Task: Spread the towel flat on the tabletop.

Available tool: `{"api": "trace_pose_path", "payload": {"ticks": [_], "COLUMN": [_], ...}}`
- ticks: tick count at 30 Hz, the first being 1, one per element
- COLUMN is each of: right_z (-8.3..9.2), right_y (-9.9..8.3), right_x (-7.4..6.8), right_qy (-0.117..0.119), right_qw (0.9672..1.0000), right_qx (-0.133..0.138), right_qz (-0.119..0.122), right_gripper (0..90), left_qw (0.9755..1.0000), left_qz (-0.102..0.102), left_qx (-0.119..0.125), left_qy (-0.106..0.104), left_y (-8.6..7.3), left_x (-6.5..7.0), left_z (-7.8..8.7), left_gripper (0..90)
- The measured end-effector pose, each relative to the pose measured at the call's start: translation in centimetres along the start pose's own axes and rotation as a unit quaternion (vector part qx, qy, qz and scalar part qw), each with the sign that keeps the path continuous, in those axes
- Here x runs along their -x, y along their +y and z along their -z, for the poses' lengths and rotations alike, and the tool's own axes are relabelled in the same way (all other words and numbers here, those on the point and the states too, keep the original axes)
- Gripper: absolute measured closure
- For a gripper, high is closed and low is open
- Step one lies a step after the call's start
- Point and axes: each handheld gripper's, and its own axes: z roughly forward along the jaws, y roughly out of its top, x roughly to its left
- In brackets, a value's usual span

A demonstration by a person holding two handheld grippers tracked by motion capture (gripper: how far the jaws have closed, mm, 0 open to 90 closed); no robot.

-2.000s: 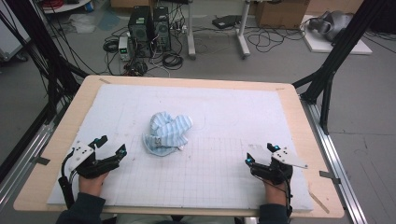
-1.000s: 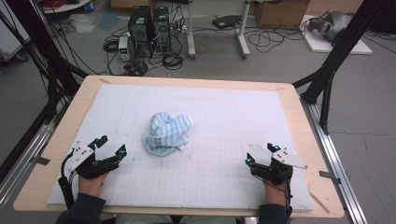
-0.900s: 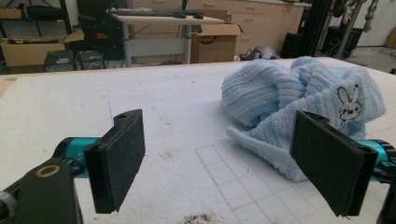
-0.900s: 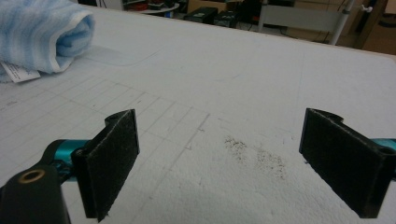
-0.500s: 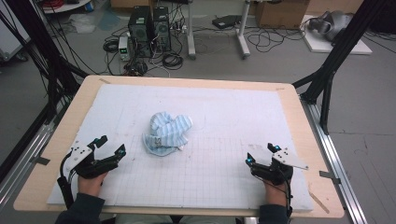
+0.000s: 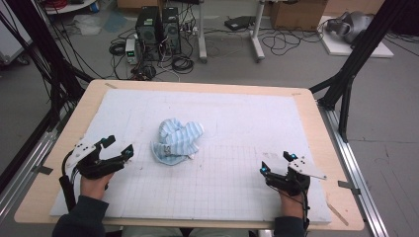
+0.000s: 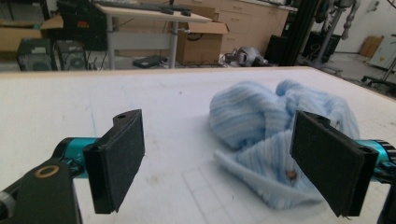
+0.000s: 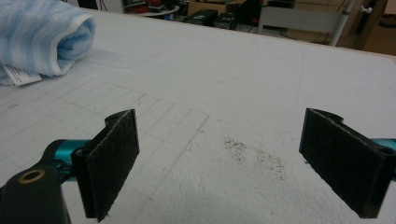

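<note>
A crumpled light-blue striped cloth [image 6: 176,141] lies near the middle of the white gridded mat [image 6: 232,113]. My left gripper [image 6: 118,146] rests on the mat just left of the cloth, open and empty. In the left gripper view the cloth [image 7: 266,126] sits close ahead between the spread pads of the left gripper [image 7: 224,163], towards the right one. My right gripper [image 6: 276,163] rests open at the mat's front right, far from the cloth. The right gripper view has the right gripper [image 8: 219,158] over bare mat, with the cloth [image 8: 42,37] and its white tag at the far upper left.
The mat covers a wooden table [image 6: 316,118] with bare edges. Black frame posts [image 6: 356,64] stand at the table's sides. On the floor beyond are computer towers [image 6: 155,24] and cables. A dark smudge [image 8: 254,156] marks the mat ahead of the right gripper.
</note>
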Motion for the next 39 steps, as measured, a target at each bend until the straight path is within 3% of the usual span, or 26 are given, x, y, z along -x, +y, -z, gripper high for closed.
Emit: {"api": "trace_pose_path", "payload": {"ticks": [3, 9, 10, 15, 22, 25, 27, 30, 36, 39], "right_z": [0.0, 0.0, 0.0, -0.1, -0.1, -0.1, -0.1, -0.1, -0.1, -0.1], "right_y": [0.0, 0.0, 0.0, 0.0, 0.0, 0.0, 0.0, 0.0, 0.0, 0.0], "right_x": [0.0, 0.0, -0.1, -0.1, -0.1, -0.1, 0.0, 0.0, 0.0, -0.1], "right_qy": [0.0, -0.001, -0.001, -0.003, -0.005, -0.004, -0.003, -0.004, -0.004, -0.006], "right_qw": [1.0, 1.0, 1.0, 1.0, 1.0, 1.0, 1.0, 1.0, 1.0, 1.0], "right_qx": [-0.004, -0.002, -0.001, -0.002, -0.004, -0.004, -0.005, -0.003, -0.003, -0.003], "right_qz": [-0.004, -0.001, -0.001, -0.002, -0.001, -0.001, -0.003, 0.001, -0.002, -0.001], "right_gripper": [11.2, 11.1, 11.2, 11.2, 11.2, 11.2, 11.2, 11.2, 11.2, 11.2], "left_qw": [1.0, 0.999, 0.9987, 0.9938, 0.9869, 0.9821, 0.9784, 0.9771, 0.977, 0.9744], "left_qz": [0.002, -0.012, -0.01, -0.03, -0.049, -0.05, -0.06, -0.06, -0.059, -0.063], "left_qx": [0.005, -0.027, -0.03, -0.073, -0.124, -0.152, -0.166, -0.17, -0.152, -0.144], "left_qy": [-0.005, -0.034, -0.041, -0.079, -0.091, -0.098, -0.107, -0.113, -0.138, -0.16], "left_y": [1.2, 2.1, 2.1, 1.1, -0.6, -1.1, -1.5, -1.6, -0.7, -0.2], "left_x": [0.4, 1.7, 2.0, 3.4, 5.0, 5.2, 5.5, 5.9, 6.8, 7.5], "left_z": [-1.0, -4.0, -4.4, -6.7, -8.5, -9.0, -9.2, -9.2, -8.4, -7.7], "left_gripper": [17.9, 18.7, 22.4, 28.2, 26.9, 34.8, 50.3, 72.0, 76.7, 77.3]}}
